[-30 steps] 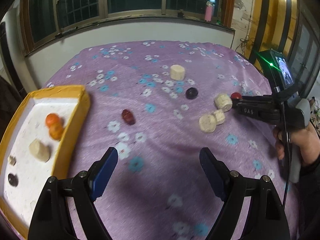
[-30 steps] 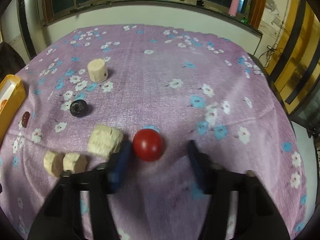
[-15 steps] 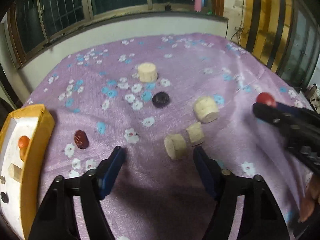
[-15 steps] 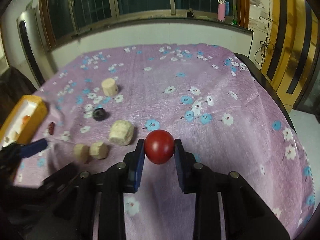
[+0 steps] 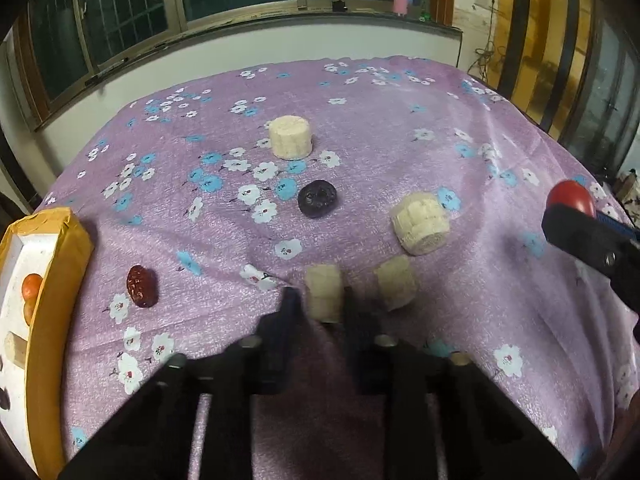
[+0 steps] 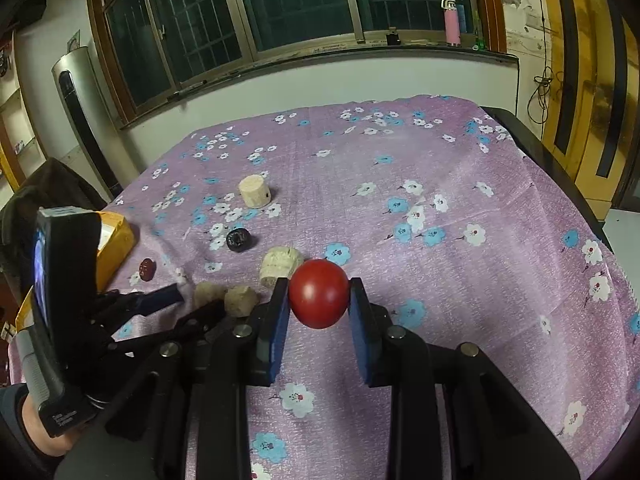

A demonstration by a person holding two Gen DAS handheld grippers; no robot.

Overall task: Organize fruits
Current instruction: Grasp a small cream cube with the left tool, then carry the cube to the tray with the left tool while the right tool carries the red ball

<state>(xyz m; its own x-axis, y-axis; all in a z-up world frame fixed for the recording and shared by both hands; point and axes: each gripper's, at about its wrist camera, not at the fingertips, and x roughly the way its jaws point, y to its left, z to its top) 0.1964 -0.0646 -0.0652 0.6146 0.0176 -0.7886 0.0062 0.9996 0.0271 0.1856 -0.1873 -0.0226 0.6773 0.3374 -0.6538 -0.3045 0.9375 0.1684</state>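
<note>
Left wrist view: the left gripper [image 5: 322, 300] has just closed its jaws onto a small pale fruit chunk [image 5: 324, 294] near the front edge of the purple flowered tablecloth [image 5: 400, 120]; the yellow tray [image 5: 60, 264] sits at the left edge. Right wrist view: the right gripper [image 6: 319, 296] is clamped on a red tomato [image 6: 319, 294], held clear above the cloth near its front edge.

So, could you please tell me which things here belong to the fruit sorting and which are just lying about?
Job: red tomato in right gripper; pale chunk in left gripper; three other pale chunks; dark fruit; red date; yellow tray.

Lying about: pink bottle; floral cloth.
</note>
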